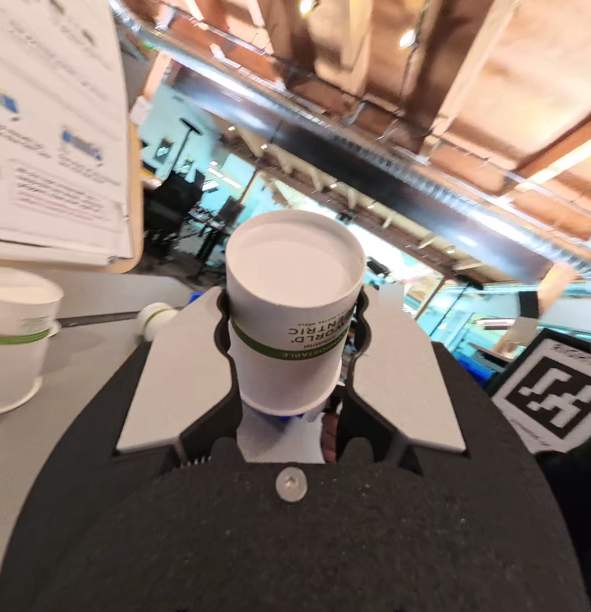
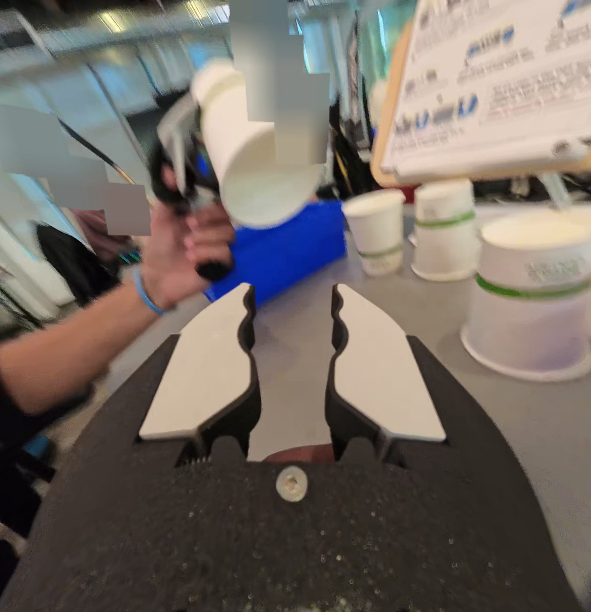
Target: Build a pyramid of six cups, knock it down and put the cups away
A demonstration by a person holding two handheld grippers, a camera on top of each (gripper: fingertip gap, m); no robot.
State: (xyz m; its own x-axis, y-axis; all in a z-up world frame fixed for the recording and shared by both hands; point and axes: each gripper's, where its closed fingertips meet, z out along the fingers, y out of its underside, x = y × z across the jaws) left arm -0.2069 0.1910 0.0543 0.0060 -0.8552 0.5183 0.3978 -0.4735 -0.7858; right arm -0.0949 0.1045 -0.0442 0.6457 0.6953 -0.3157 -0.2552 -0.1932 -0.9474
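My left gripper (image 1: 292, 299) is shut on a white paper cup (image 1: 289, 318) with a green band, held in the air with its base pointing up and away. The same cup (image 2: 251, 155) shows in the right wrist view, tilted, mouth toward the camera, held by a hand (image 2: 185, 251). My right gripper (image 2: 292, 291) is open and empty, low over the grey table (image 2: 403, 318). An upside-down cup (image 2: 532, 291) stands at the right, two more cups (image 2: 377, 231) (image 2: 445, 231) stand behind it. In the left wrist view, one upside-down cup (image 1: 17, 334) stands at the left and another cup (image 1: 155, 318) lies on its side.
A blue bin (image 2: 287, 251) sits on the table behind the right gripper. A clipboard with printed sheets (image 2: 493, 89) stands at the back right and also shows in the left wrist view (image 1: 55, 132). A black-and-white marker block (image 1: 552, 397) is at the right.
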